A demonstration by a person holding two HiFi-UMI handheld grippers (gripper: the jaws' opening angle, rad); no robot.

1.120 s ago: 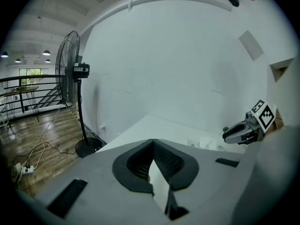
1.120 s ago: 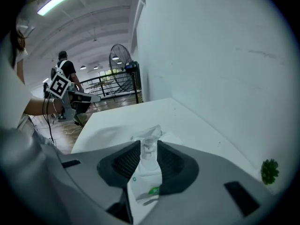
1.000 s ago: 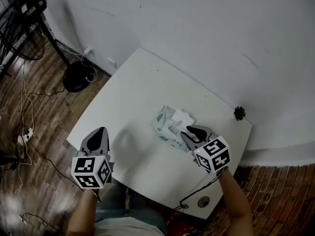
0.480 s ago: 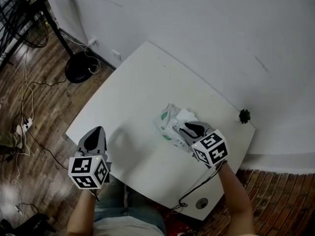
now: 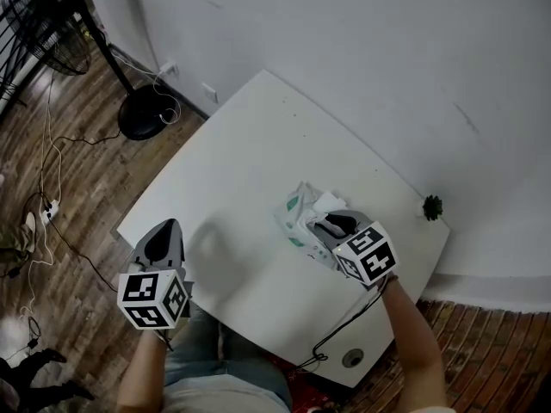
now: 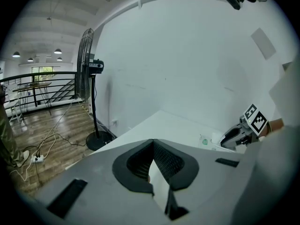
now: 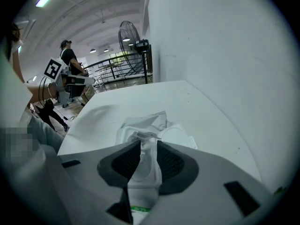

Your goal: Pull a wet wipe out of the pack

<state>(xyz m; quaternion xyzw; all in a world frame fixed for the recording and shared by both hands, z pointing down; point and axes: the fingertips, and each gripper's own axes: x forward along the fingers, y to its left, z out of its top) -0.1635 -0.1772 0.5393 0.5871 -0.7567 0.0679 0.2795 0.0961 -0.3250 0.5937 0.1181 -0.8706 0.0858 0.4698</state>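
White, crumpled soft-plastic wet-wipe pack (image 5: 295, 212) (image 7: 140, 123) with green marks lay right of the middle of the white table (image 5: 250, 153), nearer its right edge than its left. The right gripper (image 5: 331, 224) (image 7: 149, 144) had its jaws pinched on a white wet wipe (image 7: 145, 161) rising from the pack's opening. The left gripper (image 5: 166, 231) (image 6: 152, 143) hung over the near left corner, jaw tips touching, holding nothing.

right gripper (image 5: 325, 224) | moved further in over pack (image 5: 295, 212) | jaws now on wet wipe (image 7: 146, 156)
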